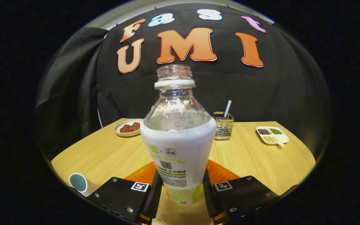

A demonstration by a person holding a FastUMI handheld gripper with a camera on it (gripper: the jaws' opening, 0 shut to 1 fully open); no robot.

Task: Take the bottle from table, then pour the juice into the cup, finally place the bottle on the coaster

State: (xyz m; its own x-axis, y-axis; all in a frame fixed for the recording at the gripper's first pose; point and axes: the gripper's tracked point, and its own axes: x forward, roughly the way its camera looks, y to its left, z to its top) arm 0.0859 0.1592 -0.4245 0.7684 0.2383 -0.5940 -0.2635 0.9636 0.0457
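Clear plastic bottle [178, 134], uncapped, upright, with a white ring below the threaded neck; white liquid fills it up to the shoulder, and a white and green label wraps the lower body. Tongs [180, 195]: two black fingers [153, 195], each carrying a square black-and-white marker, narrowed onto the bottle's lower body from both sides, pads pressed against the label, holding it. Coaster [222, 173], orange, lies on the desk just behind and under the bottle, showing on both sides of it between the fingers and the bottle; whether the bottle's base touches it cannot be told. Desk [261, 162], light wood grain. Cup [79, 183], white outside and pale teal inside, stands at the near desk edge, just beside the left finger. Plate [129, 127], pale and round, with dark red pieces on it, sits beyond the bottle to the left, near the far edge. Wire basket [223, 126], metal, stands just right of the bottle's shoulder, further back, with a ridged metal rod sticking up out of it. Divided dish [272, 135], white, to the far right, holds dark, green and tan grains in separate compartments.
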